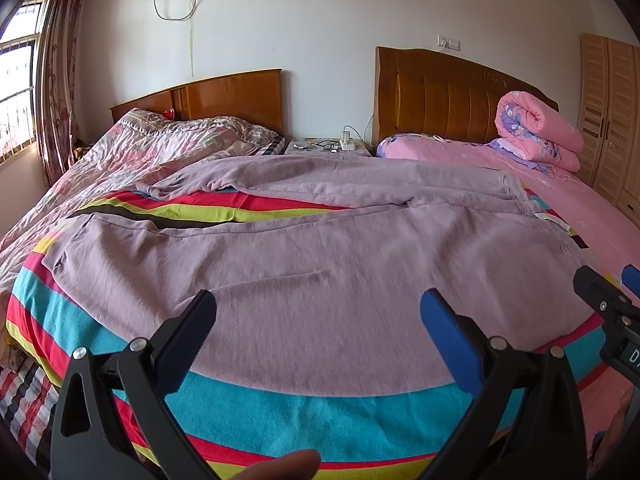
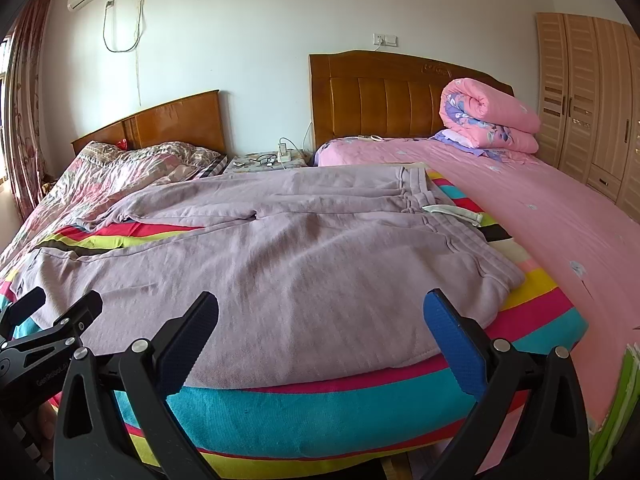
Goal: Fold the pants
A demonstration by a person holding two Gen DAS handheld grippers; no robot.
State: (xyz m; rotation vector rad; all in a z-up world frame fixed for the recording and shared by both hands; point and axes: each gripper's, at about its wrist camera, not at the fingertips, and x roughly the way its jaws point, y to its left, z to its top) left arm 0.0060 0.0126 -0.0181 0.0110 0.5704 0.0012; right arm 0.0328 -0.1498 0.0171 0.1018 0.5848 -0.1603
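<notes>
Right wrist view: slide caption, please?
Open right gripper hovers over lilac pants spread flat on striped blanket.

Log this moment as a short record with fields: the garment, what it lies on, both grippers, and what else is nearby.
garment: lilac pants, spread flat, unfolded, waistband toward the right
surface: striped blanket on the bed
left gripper: open, holding nothing, above the near pant leg
right gripper: open, holding nothing, above the near edge of the pants
nearby: rolled pink quilt on the pink bed; glasses on the nightstand between the headboards
fold progress: not started
</notes>
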